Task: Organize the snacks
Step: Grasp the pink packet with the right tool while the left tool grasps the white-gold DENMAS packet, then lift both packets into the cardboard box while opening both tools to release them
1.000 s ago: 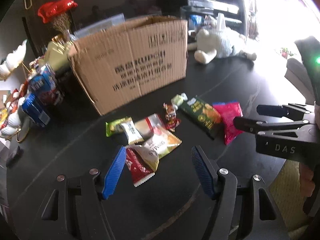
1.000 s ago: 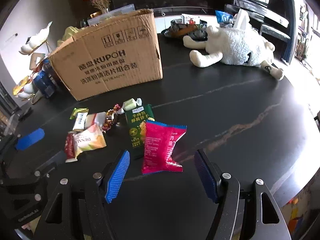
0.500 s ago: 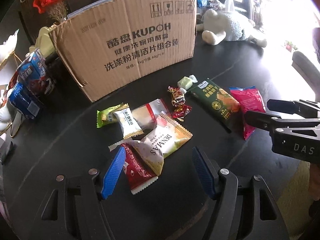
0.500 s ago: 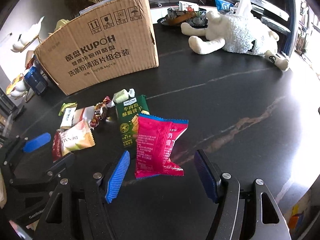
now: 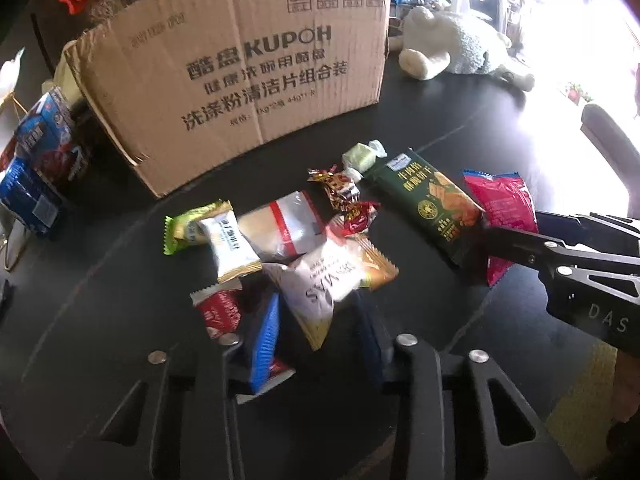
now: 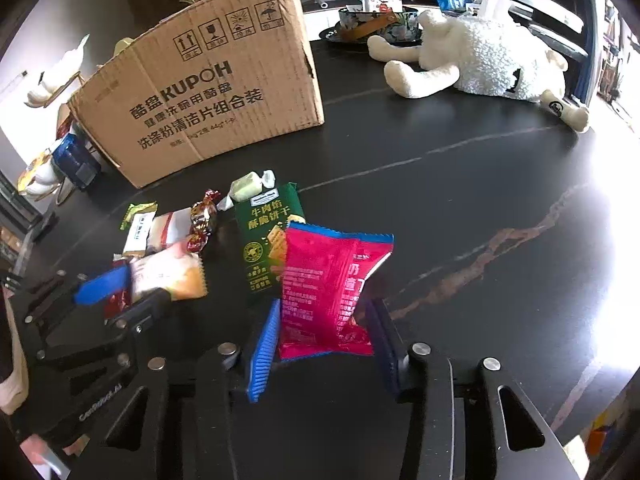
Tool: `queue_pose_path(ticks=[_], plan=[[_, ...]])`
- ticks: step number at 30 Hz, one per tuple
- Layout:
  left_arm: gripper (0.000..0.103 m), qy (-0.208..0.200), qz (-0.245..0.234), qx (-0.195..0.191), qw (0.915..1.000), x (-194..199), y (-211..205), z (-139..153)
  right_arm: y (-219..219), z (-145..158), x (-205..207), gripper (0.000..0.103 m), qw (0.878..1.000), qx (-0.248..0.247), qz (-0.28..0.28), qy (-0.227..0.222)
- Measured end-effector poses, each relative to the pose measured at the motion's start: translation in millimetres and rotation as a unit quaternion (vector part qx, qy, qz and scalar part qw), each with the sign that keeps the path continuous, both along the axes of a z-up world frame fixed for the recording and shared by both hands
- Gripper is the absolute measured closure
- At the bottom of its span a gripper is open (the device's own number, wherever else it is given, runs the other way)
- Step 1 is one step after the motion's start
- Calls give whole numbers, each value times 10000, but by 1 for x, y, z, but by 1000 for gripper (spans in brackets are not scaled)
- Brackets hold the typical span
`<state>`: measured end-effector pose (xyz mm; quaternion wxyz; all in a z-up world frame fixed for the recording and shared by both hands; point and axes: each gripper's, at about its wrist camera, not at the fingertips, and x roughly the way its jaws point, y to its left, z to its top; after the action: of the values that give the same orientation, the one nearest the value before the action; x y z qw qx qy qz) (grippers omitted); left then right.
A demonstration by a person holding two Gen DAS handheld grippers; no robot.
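Snacks lie scattered ahead of both tools on the black table [image 6: 460, 200]. The left gripper [image 5: 316, 332] is closing around the cream packet [image 5: 320, 284]; the right gripper [image 6: 324, 340] is closing around the pink packet [image 6: 324, 280].

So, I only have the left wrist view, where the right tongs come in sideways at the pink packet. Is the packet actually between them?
Observer: Yes. The right wrist view shows the pink packet between the right tongs. Their jaws are closing, and both pads touch its buckled sides.
Reviewer: Is the green packet clear of it?
Observer: No. The pink packet overlaps one edge of the green packet.
Reviewer: Anything behind the plush toy?
Observer: A dark patterned bowl with a brown strap across it stands behind the plush toy.
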<state>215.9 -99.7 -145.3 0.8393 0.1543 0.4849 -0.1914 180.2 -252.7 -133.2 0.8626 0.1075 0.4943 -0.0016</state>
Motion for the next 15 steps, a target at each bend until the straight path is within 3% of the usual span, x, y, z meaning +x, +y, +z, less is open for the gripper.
queue_pose_path(ticks=[1, 4, 15], plan=[[76, -17, -16, 31, 10000, 0, -1, -1, 1, 0, 0, 65, 10000, -9, 8, -4], [80, -19, -10, -47, 10000, -1, 0, -1, 3, 1, -2, 67, 10000, -60, 44, -37], [81, -142, 142, -388, 9990, -12, 10, 16, 11, 14, -14, 68, 9996, -59, 158, -246]])
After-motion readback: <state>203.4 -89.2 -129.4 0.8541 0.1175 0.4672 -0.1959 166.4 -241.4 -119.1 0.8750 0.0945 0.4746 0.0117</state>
